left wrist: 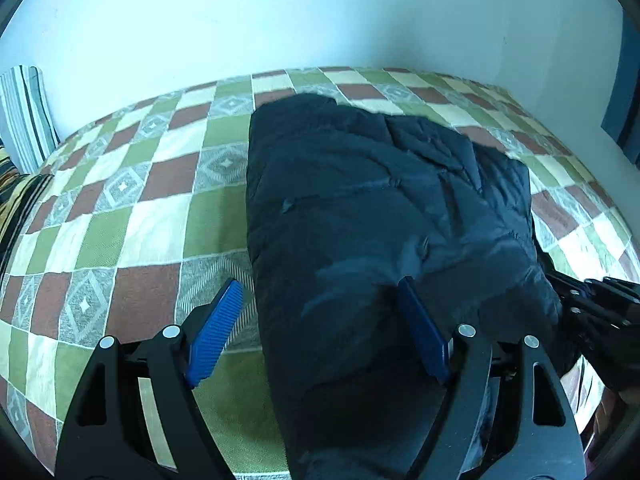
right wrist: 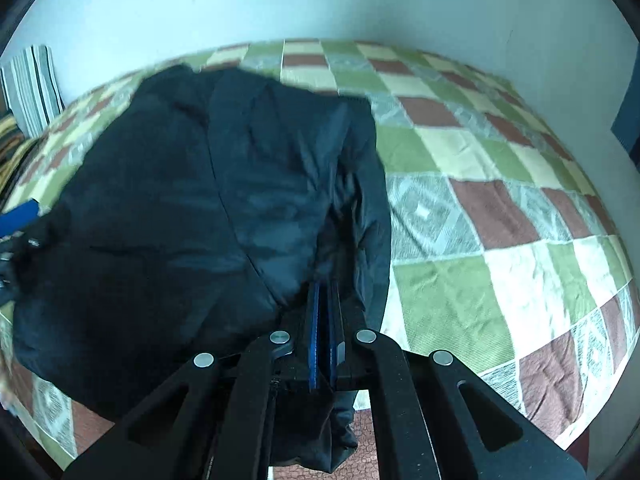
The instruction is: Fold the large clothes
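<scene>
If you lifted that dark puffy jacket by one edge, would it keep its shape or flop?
Probably flop: the jacket sags in soft folds where the right gripper pinches its edge. Its quilted padding suggests it is light for its bulk. The sheen hints at slippery fabric.

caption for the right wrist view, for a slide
Right gripper shut on a dark padded jacket lying on a checked bedspread.

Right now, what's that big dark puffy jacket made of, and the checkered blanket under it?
The dark jacket looks like smooth nylon-type shell with soft filling: it has a faint sheen and stitched, puffy sections. The checkered bedspread looks like matte woven cotton, judging by its flat surface, fine wrinkles and woven diamond patterns. I can't be certain of either fibre.
</scene>
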A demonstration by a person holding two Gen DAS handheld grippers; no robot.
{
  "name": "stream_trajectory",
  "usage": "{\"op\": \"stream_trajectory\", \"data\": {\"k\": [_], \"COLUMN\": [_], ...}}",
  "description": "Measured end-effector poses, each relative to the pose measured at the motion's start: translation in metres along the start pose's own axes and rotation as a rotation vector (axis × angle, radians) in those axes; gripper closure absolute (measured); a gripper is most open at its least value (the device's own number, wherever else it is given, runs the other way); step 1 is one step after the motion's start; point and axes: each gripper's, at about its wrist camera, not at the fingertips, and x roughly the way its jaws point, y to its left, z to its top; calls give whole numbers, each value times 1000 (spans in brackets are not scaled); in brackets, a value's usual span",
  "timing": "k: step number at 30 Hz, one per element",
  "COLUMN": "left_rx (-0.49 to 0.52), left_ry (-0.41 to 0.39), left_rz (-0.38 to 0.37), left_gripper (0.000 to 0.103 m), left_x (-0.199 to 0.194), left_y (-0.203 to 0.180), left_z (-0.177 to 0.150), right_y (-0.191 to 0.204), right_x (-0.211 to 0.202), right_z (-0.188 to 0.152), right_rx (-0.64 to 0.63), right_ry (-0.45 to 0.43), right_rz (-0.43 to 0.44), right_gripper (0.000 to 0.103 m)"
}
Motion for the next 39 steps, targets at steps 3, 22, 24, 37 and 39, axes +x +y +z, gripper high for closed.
{"op": "stream_trajectory", "data": {"k": [3,22,24,37,39], "left_rx": [-5,-37,-42,-71,-58], "left_ry": [29,40,36,-27,-27], "left_rz": [-19,-62,-60,-36,-20], "left_gripper": [23,23,23,24,24], "left_x": [10,33,31,0,8], "left_y": [1,1,2,23,24], "left_z": [-4,-17,-18,19,31], "right_y": [0,-3,-3,-11,-6], "right_x": [13,24,21,-37,-36], "right_z": [-7,-13,-13,27,46], "right_rx": [0,35,30,46,32], "right_ry": [20,6,0,-153,-174], "right_rz": [1,18,10,30,43], "right_gripper": [100,102,102,102,102]}}
